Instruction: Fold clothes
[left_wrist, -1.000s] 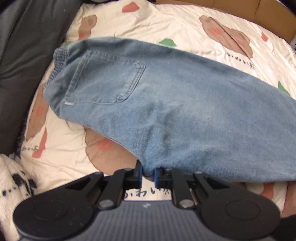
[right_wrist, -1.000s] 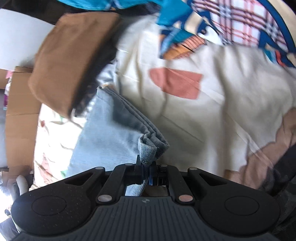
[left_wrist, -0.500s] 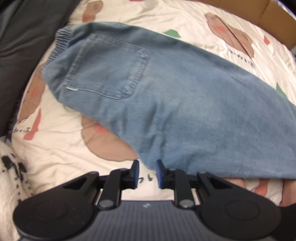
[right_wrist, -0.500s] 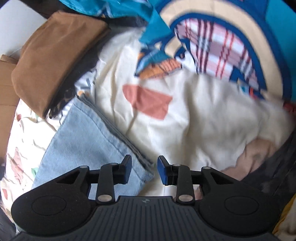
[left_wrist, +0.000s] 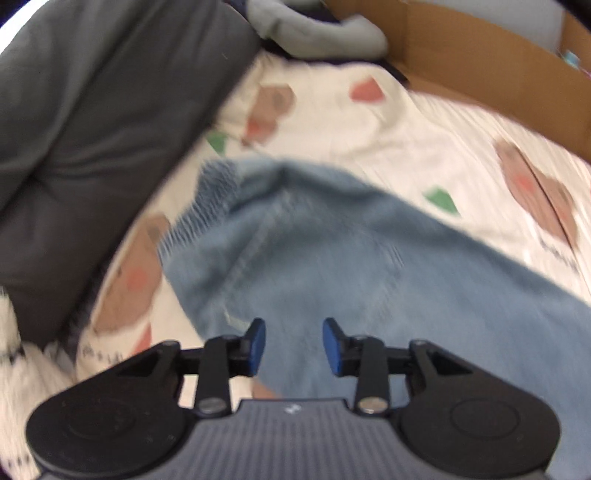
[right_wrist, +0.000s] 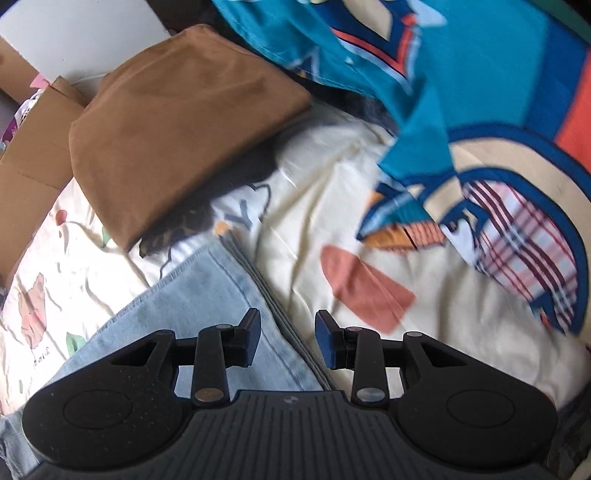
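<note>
on bear-print sheet (left_wrist: 424, 147), flat light-blue jeans (left_wrist: 351, 258)

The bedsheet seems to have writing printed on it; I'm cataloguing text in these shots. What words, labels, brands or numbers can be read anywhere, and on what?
Nothing reads clearly.
Bedsheet, left wrist view: dark print beside a bear, too blurred.
Bedsheet, right wrist view: small dark print at the left edge, too small.
Left gripper and right gripper: a small pale mark on each body, no letters.
Jeans: no legible label.
</note>
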